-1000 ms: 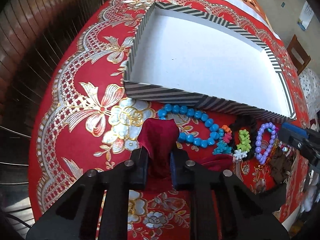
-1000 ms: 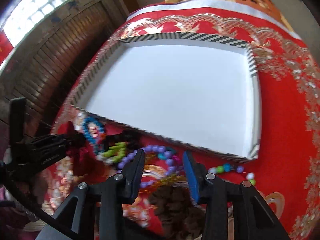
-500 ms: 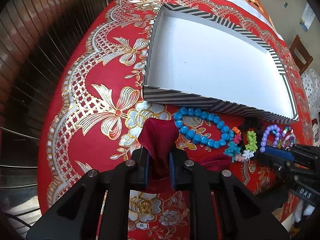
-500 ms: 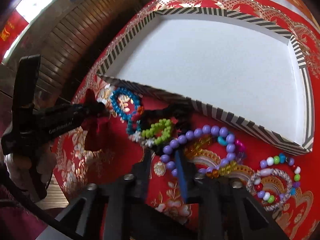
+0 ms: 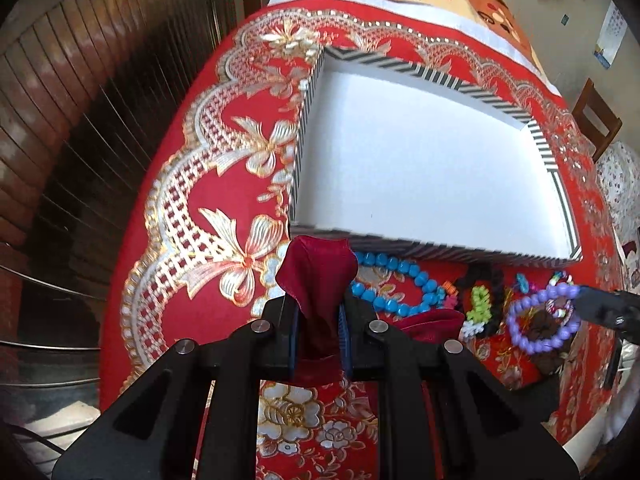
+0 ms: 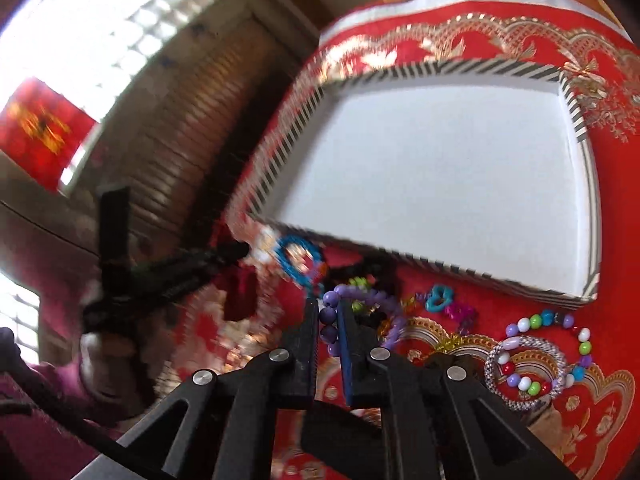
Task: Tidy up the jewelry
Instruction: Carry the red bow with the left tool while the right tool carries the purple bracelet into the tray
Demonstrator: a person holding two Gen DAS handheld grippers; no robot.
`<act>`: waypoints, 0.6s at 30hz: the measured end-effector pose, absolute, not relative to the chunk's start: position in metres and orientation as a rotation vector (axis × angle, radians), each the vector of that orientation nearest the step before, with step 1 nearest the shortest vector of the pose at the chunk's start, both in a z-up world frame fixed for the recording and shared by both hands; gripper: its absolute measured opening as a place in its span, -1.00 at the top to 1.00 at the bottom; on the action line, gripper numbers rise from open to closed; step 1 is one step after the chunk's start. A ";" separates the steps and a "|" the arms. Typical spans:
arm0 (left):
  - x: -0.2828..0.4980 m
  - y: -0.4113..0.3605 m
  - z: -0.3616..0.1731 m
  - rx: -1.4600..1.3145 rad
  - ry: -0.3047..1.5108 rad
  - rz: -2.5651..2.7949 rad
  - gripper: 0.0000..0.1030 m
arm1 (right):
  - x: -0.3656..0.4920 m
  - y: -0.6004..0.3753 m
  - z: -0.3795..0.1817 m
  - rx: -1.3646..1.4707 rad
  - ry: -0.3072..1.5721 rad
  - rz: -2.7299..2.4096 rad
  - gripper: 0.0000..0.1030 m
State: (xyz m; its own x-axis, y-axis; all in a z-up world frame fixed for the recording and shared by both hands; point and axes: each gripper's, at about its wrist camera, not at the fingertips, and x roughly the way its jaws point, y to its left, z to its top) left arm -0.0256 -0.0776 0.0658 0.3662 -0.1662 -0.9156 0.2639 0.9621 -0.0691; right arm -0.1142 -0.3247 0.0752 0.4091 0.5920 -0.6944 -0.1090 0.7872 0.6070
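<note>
The cloth (image 5: 168, 216) on the table is red with gold and silver flowers and lattice scallops. The box (image 5: 472, 92) is white inside, its walls striped black and white. A pouch (image 5: 316, 276) is dark wine red. Bead bracelets: one turquoise blue (image 5: 400, 284), one lilac purple (image 5: 540, 332), one many-coloured (image 6: 532, 356).

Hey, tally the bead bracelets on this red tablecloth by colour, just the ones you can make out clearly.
Blue bracelet: 1
Purple bracelet: 1, gripped in the right claw
Green bracelet: 1
Mixed-colour bracelet: 1
Silver-white bracelet: 1
Total: 5, leaving out the dark tangle and small loose pieces.
</note>
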 end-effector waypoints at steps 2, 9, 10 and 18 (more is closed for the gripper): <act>-0.023 -0.079 0.073 0.092 1.149 -0.278 0.72 | -0.117 -0.331 0.084 0.570 1.035 0.484 0.84; -0.014 -0.091 0.093 0.117 1.094 -0.281 0.72 | -0.119 -0.344 0.108 0.597 0.952 0.484 0.84; -0.012 -0.093 0.096 0.123 1.084 -0.282 0.72 | -0.117 -0.347 0.111 0.594 0.938 0.471 0.84; 0.014 -0.122 0.115 0.174 1.010 -0.303 0.72 | -0.090 -0.379 0.123 0.609 0.879 0.384 0.84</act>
State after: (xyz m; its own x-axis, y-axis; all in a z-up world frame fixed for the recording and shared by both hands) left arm 0.0140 -0.1221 0.1148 0.4951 -0.1688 -0.8523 0.3287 0.9444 0.0039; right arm -0.0897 -0.3788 0.1233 0.5873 0.5466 -0.5968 -0.0663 0.7674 0.6377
